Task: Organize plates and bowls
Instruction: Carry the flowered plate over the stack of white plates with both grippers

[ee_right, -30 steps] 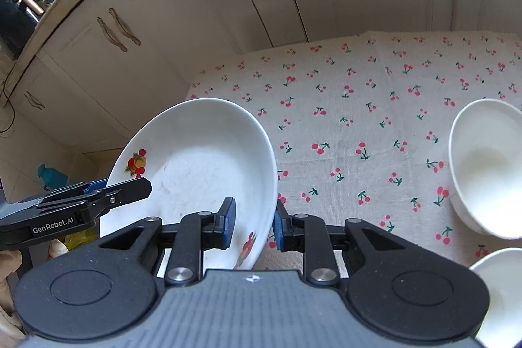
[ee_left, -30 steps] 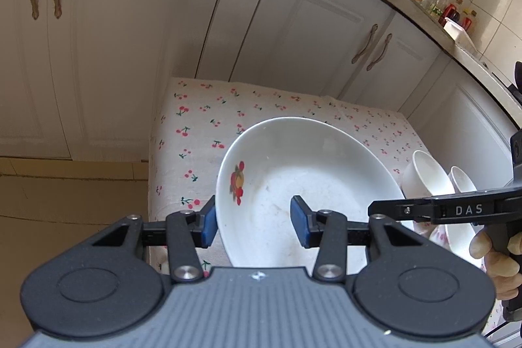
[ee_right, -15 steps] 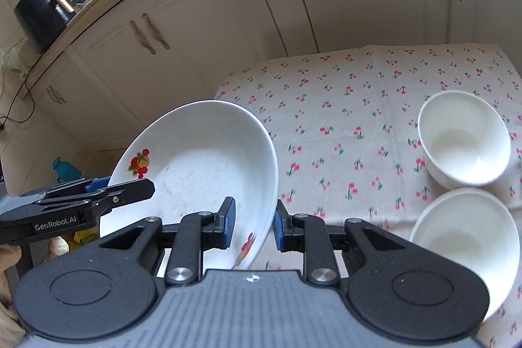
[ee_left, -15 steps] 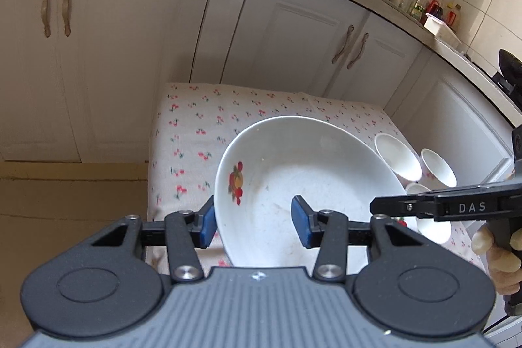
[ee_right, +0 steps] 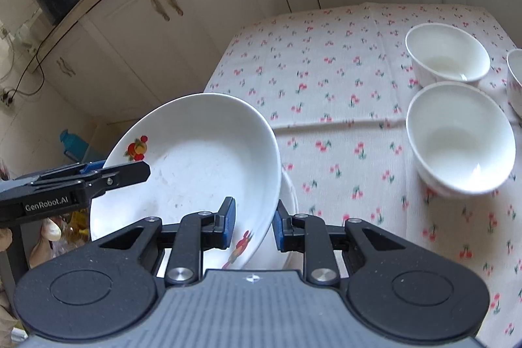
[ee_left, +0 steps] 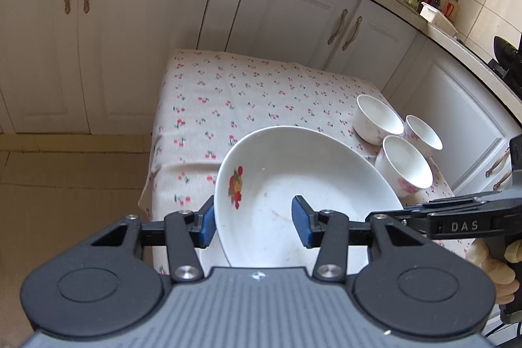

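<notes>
Both the left gripper (ee_left: 253, 224) and right gripper (ee_right: 253, 224) have jaws clamped on the tilted plate (ee_left: 293, 194), which could slip over the tabletop (ee_left: 248, 97) edge.

Plate (ee_left: 293, 185) and both grippers — left (ee_left: 254, 222), right (ee_right: 251, 224) — now sit back toward the near table (ee_left: 228, 100) edge. Three bowls (ee_left: 403, 165) now show fully; a second plate (ee_right: 287, 204) appears beneath.

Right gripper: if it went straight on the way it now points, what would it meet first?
Past the large plate it already clamps, the right gripper would probably meet the cherry-print tablecloth, left of the small bowls; depth is unclear.
</notes>
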Available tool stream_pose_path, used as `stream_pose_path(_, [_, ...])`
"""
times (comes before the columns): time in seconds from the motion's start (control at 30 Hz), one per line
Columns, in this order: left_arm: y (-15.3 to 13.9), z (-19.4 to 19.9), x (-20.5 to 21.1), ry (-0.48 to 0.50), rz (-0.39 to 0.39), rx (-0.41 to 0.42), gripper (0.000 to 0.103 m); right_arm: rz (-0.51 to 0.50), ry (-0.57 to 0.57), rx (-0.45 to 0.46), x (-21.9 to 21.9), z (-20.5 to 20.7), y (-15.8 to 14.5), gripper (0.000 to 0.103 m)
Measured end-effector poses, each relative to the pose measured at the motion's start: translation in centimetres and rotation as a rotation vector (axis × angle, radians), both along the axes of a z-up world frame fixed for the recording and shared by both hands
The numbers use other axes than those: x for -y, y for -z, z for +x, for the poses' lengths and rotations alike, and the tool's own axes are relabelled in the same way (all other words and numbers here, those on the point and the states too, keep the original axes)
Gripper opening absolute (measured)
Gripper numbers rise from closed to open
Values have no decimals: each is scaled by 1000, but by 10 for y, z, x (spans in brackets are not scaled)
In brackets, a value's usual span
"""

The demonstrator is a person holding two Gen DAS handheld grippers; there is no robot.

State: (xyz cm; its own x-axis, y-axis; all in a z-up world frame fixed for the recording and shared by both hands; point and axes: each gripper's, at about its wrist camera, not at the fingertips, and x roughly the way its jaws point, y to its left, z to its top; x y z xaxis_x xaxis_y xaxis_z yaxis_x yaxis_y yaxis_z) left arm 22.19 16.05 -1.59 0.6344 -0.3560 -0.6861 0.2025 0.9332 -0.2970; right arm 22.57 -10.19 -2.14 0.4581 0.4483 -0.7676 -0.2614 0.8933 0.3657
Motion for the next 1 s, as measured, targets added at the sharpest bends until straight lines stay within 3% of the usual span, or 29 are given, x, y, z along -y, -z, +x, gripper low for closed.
stream_pose_path(0.4, [14, -16, 7, 6, -11, -8, 49, -5, 11, -11, 6, -20, 12, 29])
stream_pose_path(1.0, [38, -3, 14, 27, -22, -62, 50, -8, 39, -27, 15, -17, 22, 29])
